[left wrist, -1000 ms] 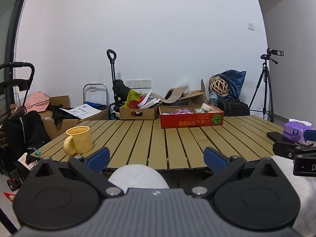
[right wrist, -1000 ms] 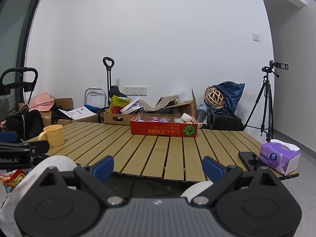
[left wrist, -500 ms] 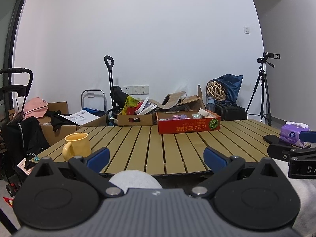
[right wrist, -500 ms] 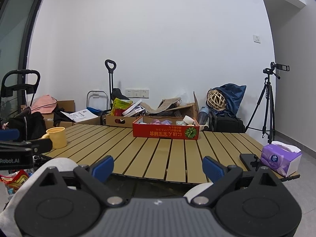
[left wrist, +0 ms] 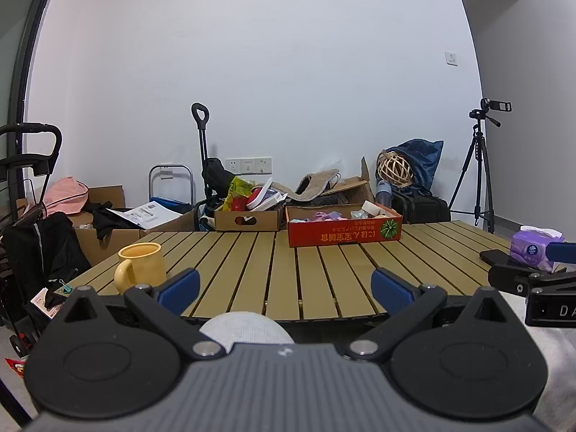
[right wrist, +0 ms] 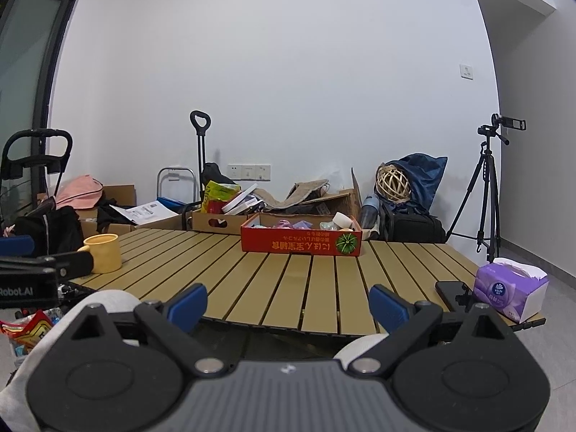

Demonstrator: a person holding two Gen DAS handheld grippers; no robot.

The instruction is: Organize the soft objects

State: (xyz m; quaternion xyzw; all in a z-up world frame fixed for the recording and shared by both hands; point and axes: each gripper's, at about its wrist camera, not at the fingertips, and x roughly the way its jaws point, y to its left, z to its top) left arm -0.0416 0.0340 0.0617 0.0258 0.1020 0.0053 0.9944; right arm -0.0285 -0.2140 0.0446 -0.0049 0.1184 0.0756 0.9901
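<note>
Across table's far edge, red box point(left wrist: 345, 232) broadside.

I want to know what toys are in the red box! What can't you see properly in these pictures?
- Inside the red cardboard box: both views look from low down, so its front wall hides most of the soft things; only pink and purple tops peek out.
- Inside the yellow mug: left wrist view, its rim hides the contents.
- Black phone: right wrist view, partly behind the right gripper.
- Purple tissue pack: left wrist view, partly covered by the other gripper.
</note>
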